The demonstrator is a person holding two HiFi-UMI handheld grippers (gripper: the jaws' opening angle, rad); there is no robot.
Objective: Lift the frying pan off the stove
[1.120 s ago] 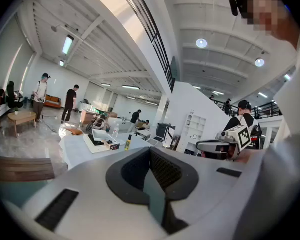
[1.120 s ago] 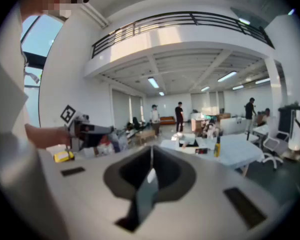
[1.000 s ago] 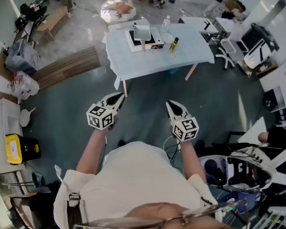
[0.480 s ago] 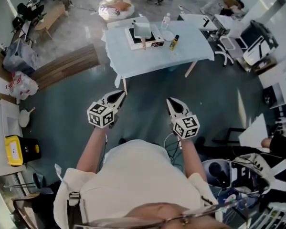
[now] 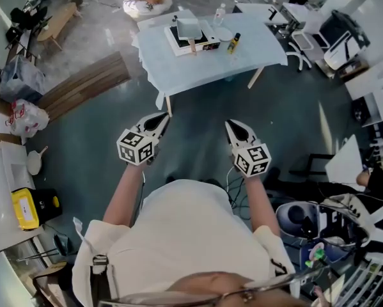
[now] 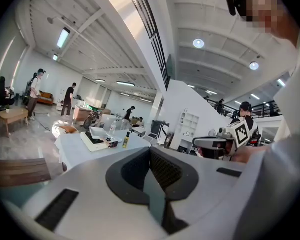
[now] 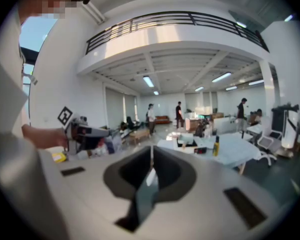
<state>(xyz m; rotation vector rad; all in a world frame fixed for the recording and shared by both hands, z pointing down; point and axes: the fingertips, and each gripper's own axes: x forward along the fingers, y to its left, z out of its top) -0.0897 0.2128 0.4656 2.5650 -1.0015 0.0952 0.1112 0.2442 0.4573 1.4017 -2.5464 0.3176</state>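
The frying pan point(image 5: 188, 28), pale and square with a wooden handle, sits on a flat stove point(image 5: 205, 44) on a white-clothed table point(image 5: 261, 53) far ahead of me. In the left gripper view the pan point(image 6: 99, 133) is small and distant; the right gripper view shows the stove point(image 7: 189, 143) just as far off. My left gripper point(image 5: 163, 118) and right gripper point(image 5: 230, 125) are held side by side in front of my body over the floor, both shut and empty, pointing toward the table. The left jaws point(image 6: 151, 152) and right jaws point(image 7: 151, 153) meet with nothing between them.
A yellow bottle point(image 5: 233, 42) and a clear bottle point(image 5: 220, 15) stand beside the stove. Teal floor lies between me and the table. A wooden platform point(image 5: 82, 85) is at the left, bags point(image 5: 25, 117) and a yellow box point(image 5: 26, 208) nearer. Chairs and desks point(image 5: 344, 34) crowd the right.
The table with the stove has slid higher in the head view and the surroundings have shifted. Both grippers stay shut, level and side by side.
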